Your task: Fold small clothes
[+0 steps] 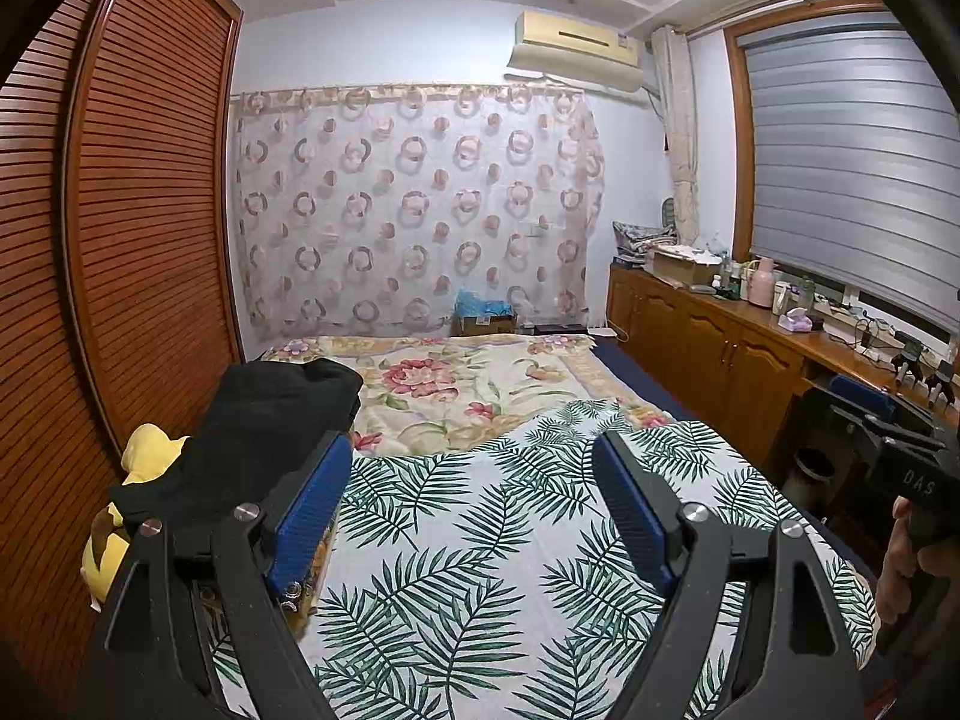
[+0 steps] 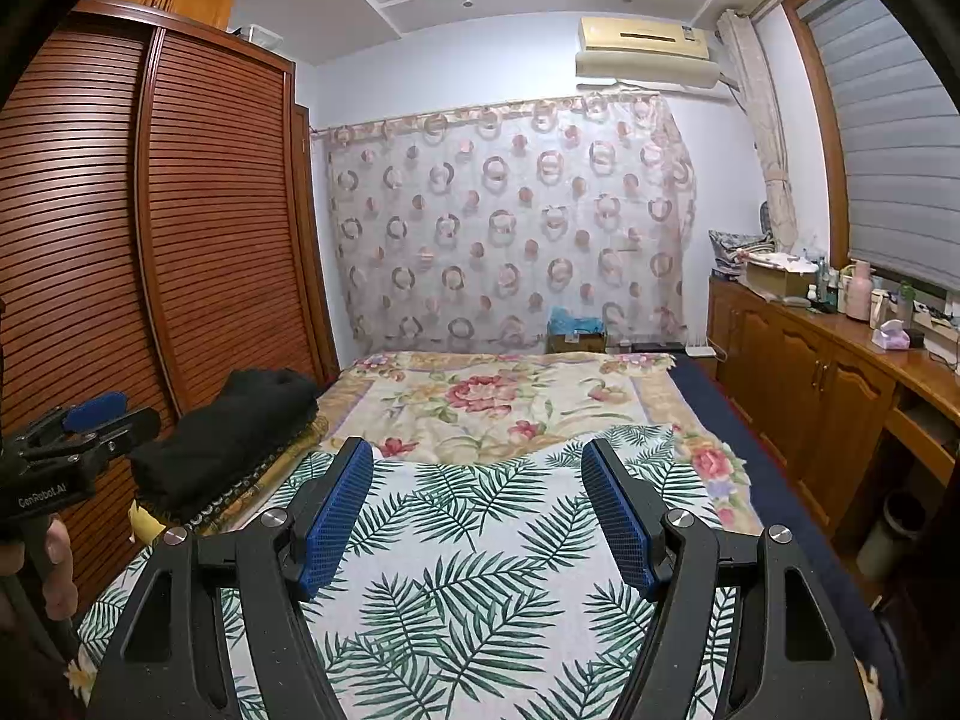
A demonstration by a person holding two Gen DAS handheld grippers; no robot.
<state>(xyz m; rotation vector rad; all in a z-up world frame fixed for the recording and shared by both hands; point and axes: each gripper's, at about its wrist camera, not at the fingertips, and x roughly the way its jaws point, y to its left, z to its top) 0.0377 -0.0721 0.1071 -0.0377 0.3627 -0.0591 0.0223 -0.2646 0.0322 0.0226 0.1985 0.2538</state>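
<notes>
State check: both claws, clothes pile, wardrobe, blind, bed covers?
left claw: open, empty
right claw: open, empty
black clothes: piled at the bed's left edge, untouched
yellow garment: bunched beside the black pile
palm-leaf sheet: spread flat
louvred wardrobe doors: closed
window blind: lowered almost fully

Both the left gripper and the right gripper hang side by side, tilted slightly downward, blue-padded fingers spread wide with nothing between.
</notes>
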